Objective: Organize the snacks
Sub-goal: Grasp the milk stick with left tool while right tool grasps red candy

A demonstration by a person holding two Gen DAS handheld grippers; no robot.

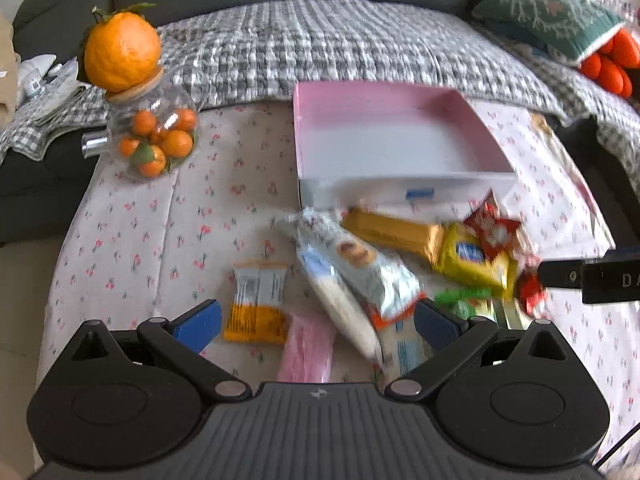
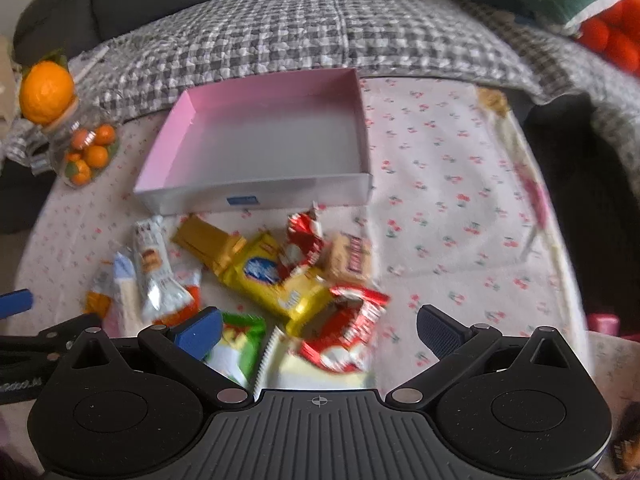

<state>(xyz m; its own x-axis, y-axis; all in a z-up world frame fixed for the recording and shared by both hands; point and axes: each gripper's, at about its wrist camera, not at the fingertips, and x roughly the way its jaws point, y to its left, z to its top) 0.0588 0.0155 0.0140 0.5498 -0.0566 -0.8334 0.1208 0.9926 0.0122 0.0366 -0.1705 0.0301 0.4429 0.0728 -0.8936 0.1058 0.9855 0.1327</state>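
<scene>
A pink-lined empty box (image 1: 472, 136) (image 2: 176, 120) stands on the floral cloth. In front of it lies a pile of snack packets: a gold bar (image 1: 394, 234) (image 2: 208, 242), a yellow packet (image 1: 472, 262) (image 2: 272, 280), red wrappers (image 1: 494, 226) (image 2: 348, 340), a silver-white packet (image 1: 360, 264) (image 2: 154, 276), an orange-white bar (image 1: 258, 300), a pink packet (image 1: 306, 350) and a green packet (image 2: 236, 340). My left gripper (image 1: 318, 322) is open above the pink and silver packets. My right gripper (image 2: 320, 326) is open above the red wrappers and green packet.
A glass jar of small oranges (image 1: 154, 136) (image 2: 86, 152) with a large orange (image 1: 122, 52) on its lid stands at the far left. A checked blanket (image 1: 320, 40) and a dark sofa lie behind. The other gripper's tip (image 1: 576, 276) shows at the right.
</scene>
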